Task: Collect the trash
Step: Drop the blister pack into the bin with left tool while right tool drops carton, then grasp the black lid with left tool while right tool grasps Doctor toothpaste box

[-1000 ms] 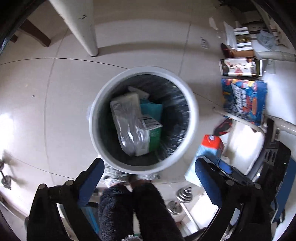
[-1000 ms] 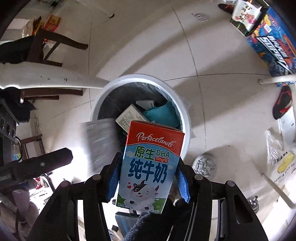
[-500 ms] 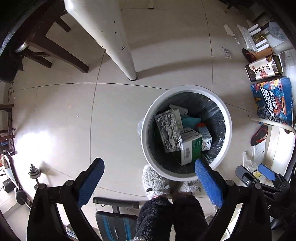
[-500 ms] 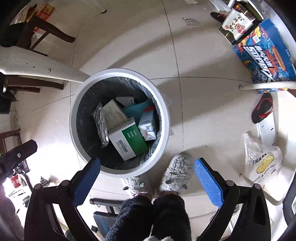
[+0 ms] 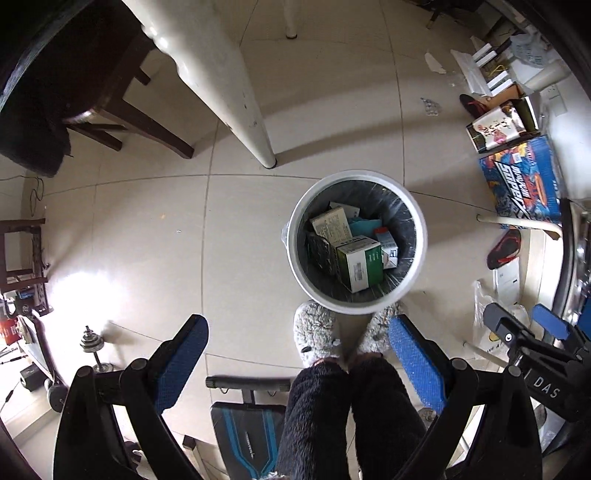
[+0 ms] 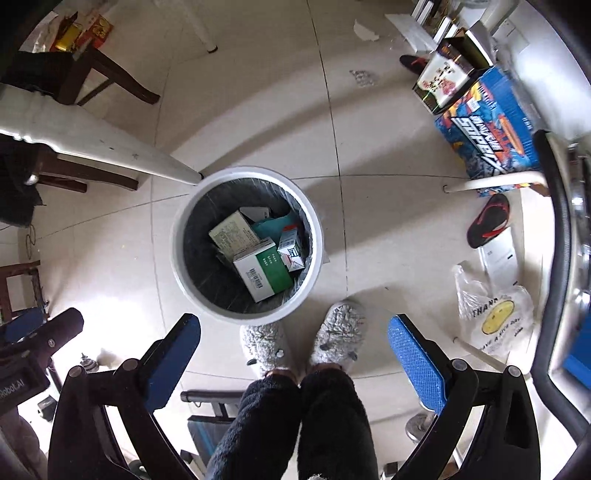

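- Both grippers stand empty above the floor: left gripper (image 5: 297,354) spread wide, right gripper (image 6: 293,350) at full spread, jaws having just been opening, nothing between them.
- The milk carton (image 6: 291,253) lies inside the white trash bin (image 6: 184,266), by its right wall beside the green-and-white box (image 6: 264,269).
- Next, I'd scan the floor for stray litter (the paper scrap (image 6: 364,33) near the far edge), keeping jaws wide.

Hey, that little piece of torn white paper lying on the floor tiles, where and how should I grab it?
The torn paper scrap lies flat on the tile, so come straight down and pinch its raised, curled edge; a flat middle gives the fingers nothing to close on.
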Available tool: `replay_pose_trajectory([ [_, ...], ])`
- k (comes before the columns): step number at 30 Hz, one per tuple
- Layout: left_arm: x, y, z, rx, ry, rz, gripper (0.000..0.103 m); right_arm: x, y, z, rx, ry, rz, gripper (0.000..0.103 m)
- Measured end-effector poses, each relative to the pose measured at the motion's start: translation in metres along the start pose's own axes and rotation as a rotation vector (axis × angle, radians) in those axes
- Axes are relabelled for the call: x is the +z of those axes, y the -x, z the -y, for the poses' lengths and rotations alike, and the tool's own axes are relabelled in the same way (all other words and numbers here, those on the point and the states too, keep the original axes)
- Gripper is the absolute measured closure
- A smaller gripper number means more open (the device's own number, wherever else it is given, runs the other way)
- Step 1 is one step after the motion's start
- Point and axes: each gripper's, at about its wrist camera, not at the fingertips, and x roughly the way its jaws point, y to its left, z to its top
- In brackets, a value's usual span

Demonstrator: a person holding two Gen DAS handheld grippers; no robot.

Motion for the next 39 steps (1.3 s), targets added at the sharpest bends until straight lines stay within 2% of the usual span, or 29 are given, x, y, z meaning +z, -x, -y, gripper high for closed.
replay_pose_trajectory([
  [10, -0.032, 0.109, 0.0, -0.01, -0.05, 0.042, 0.003, -0.031, 0.133, -0.008, 0.004, 0.005, 0.025, 0.0],
  [17, -0.052, 0.183, -0.008, -0.015, -0.056, 0.091, 0.003, -0.06, 0.229, -0.018, 0.045, 0.002, 0.049, 0.0],
  [21, -0.049, 0.221, -0.013, -0.022, -0.059, 0.157, 0.003, -0.068, 0.278, -0.025, 0.062, -0.005, 0.082, 0.0],
  [25, -0.026, 0.254, -0.008, -0.014, -0.052, 0.233, 0.003, -0.06, 0.318, -0.027, 0.089, -0.034, 0.123, 0.0],
  [28, -0.002, 0.28, 0.001, -0.001, -0.036, 0.311, 0.003, -0.037, 0.345, -0.02, 0.112, -0.07, 0.155, 0.0],
  [32, 0.048, 0.32, 0.018, 0.02, -0.017, 0.427, 0.0, 0.015, 0.38, -0.004, 0.103, -0.08, 0.196, 0.0],
  [36, 0.1, 0.35, 0.043, 0.031, 0.005, 0.5, 0.0, 0.081, 0.406, 0.009, 0.017, 0.002, 0.225, 0.0],
  [39, 0.151, 0.366, 0.075, 0.067, 0.014, 0.537, 0.0, 0.156, 0.423, 0.031, -0.09, 0.116, 0.226, 0.0],
])
